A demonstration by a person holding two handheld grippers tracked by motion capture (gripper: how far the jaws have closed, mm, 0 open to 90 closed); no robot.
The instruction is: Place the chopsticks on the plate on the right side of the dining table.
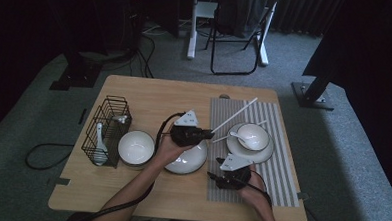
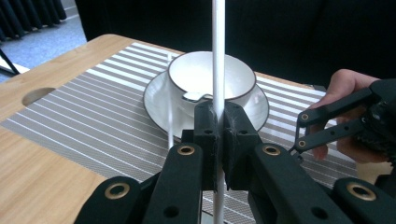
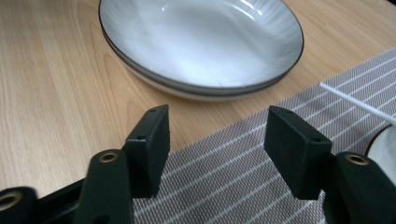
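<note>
My left gripper (image 1: 209, 134) is shut on a white chopstick (image 1: 236, 114) that slants up and away over the striped placemat (image 1: 276, 179). In the left gripper view the chopstick (image 2: 218, 46) rises straight from between the closed jaws (image 2: 218, 123). A second chopstick (image 2: 169, 93) lies against the saucer (image 2: 156, 100) under a white bowl (image 2: 212, 77) that holds a spoon (image 2: 196, 96). My right gripper (image 1: 213, 176) stands open and empty, low over the placemat's near left edge (image 3: 243, 186), pointing at a shallow white dish (image 3: 201, 42).
A black wire basket (image 1: 105, 131) holding a white spoon (image 1: 100, 146) stands at the table's left, with a small white bowl (image 1: 136, 147) beside it. The shallow dish (image 1: 187, 160) sits under my left hand. A chair (image 1: 237, 32) stands beyond the table.
</note>
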